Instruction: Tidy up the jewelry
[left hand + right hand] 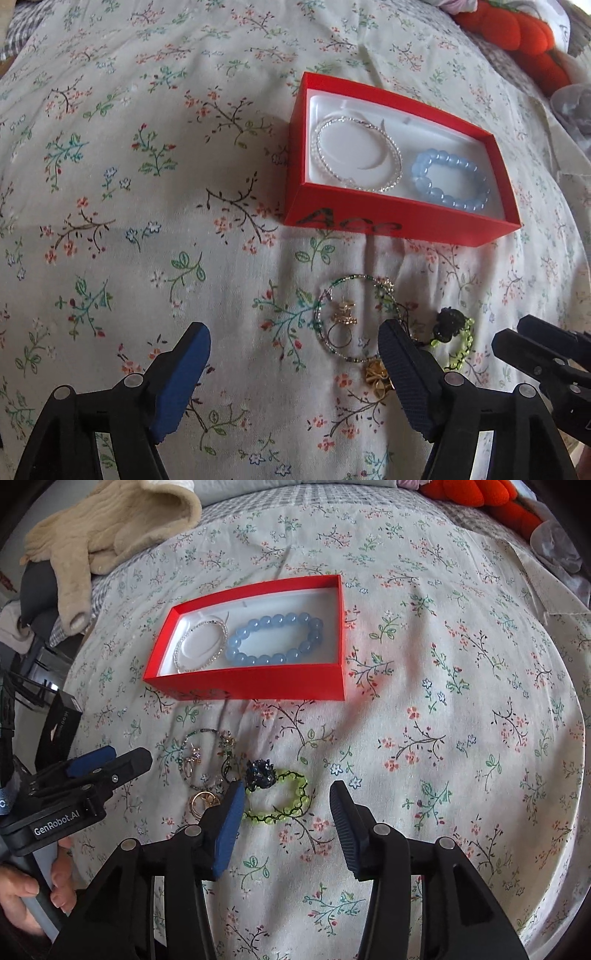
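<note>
A red box (399,218) (258,681) lies open on the flowered bedspread, holding a clear bead bracelet (356,153) (201,644) and a blue bead bracelet (452,181) (275,638). In front of it lies a pile of loose jewelry: a thin green bead hoop (321,314) (184,746), small gold pieces (345,312) (203,799), and a lime green bracelet (291,801) (463,345) with a dark charm (260,773). My left gripper (295,343) is open, just left of the pile. My right gripper (286,797) is open over the lime bracelet, not touching it.
A beige plush toy (96,528) lies at the bed's far left, an orange plush (517,33) (480,494) at the far right. A hand (22,897) holds the left gripper's handle. Bare bedspread stretches to the left (110,184) and right (480,738).
</note>
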Available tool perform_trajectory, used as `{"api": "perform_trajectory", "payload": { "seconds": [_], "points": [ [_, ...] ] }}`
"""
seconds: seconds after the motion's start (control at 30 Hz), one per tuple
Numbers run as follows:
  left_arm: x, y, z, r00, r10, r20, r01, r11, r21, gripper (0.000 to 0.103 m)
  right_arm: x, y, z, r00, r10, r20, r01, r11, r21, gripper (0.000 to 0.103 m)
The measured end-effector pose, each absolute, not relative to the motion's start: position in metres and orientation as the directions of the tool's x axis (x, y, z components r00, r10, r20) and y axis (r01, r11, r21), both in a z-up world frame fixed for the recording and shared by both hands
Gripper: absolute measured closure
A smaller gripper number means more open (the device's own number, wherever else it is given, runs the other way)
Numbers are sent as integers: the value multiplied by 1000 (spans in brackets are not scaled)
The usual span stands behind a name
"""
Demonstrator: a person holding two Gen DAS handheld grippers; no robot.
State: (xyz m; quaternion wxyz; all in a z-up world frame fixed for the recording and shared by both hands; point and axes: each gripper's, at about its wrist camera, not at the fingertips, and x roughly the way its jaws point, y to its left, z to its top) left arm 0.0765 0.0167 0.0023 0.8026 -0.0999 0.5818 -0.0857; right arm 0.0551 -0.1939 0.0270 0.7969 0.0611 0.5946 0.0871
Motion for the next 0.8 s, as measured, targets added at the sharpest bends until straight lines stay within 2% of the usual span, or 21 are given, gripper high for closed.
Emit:
{"api": "perform_trajectory", "payload": {
  "seconds": [0.13,0.2,0.27,0.33,0.4,0.47,0.63,0.8],
  "points": [
    [79,23,-11,270,-288,-919,-21,952,-305,25,53,-197,21,259,217,-941,-40,976,215,52],
    [82,25,-17,261,-304,-916,-36,945,-324,31,54,-199,18,255,210,-944,-30,977,210,52],
    [85,26,-21,255,-314,-914,-49,940,-337,50,56,-202,17,254,201,-946,-17,979,203,52],
    [88,25,-25,246,-331,-911,-56,934,-354,60,57,-205,15,250,196,-948,-1,979,202,52],
    [91,23,-29,233,-372,-898,-40,919,-391,65,59,-208,14,249,196,-949,11,979,205,52],
    [95,20,-30,229,-404,-885,-27,907,-421,81,59,-210,13,248,195,-949,17,978,206,52],
    [103,9,-32,241,-355,-903,-3,931,-366,92,60,-213,11,244,192,-951,23,979,204,52],
    [111,3,-39,235,-333,-913,-10,938,-345,96,60,-216,9,239,195,-951,27,978,207,52]
  ]
}}
